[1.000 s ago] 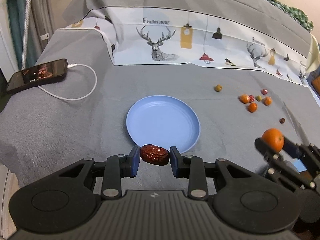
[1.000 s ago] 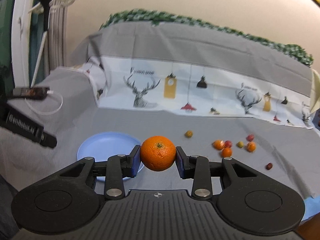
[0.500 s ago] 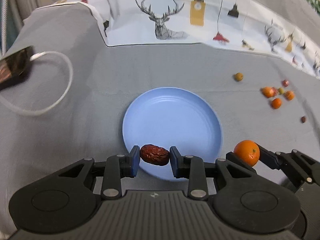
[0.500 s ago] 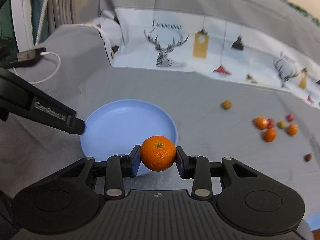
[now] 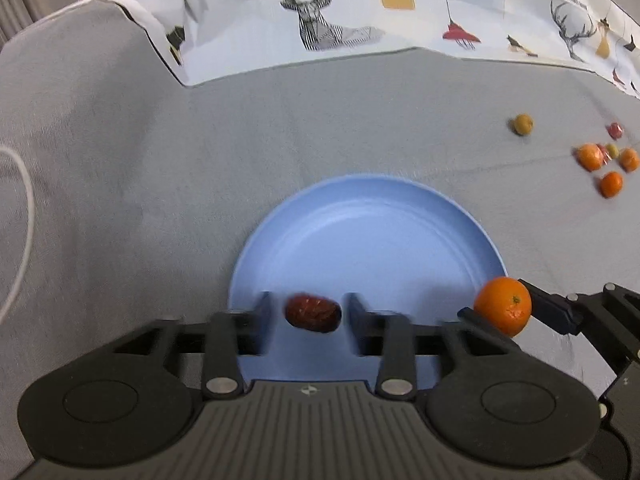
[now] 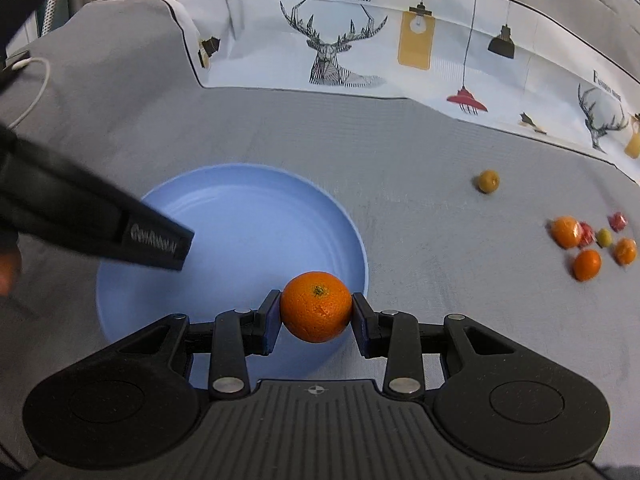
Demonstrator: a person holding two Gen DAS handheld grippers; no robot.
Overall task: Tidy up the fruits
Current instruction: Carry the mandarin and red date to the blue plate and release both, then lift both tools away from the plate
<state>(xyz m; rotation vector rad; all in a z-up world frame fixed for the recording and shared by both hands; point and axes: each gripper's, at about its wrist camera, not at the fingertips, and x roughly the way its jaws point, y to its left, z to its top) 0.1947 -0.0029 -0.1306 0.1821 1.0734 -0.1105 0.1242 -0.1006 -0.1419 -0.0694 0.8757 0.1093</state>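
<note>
A blue plate [image 5: 380, 220] lies on the grey cloth. My left gripper [image 5: 309, 305] hangs over its near rim. Its jaws are opening, and a wrinkled red date [image 5: 313, 314] sits between them with a gap on each side, no pad touching it. My right gripper [image 6: 316, 305] holds an orange [image 6: 316, 312] over the plate's [image 6: 248, 208] near right rim. Its jaws are beginning to open, though the pads still press on the fruit. In the left wrist view the orange [image 5: 503, 306] shows at the plate's right edge. One of the left gripper's fingers [image 6: 152, 236] reaches over the plate.
Small loose fruits lie on the cloth to the right: a yellowish one [image 6: 488, 181] and a cluster of orange and red ones [image 6: 584, 240]. A white cable [image 5: 24, 208] curls at the far left. A deer-print cloth [image 5: 320, 20] covers the back.
Both grippers came down and forward over the plate. The left jaws have spread apart and let go of the date. The right gripper still carries the orange.
</note>
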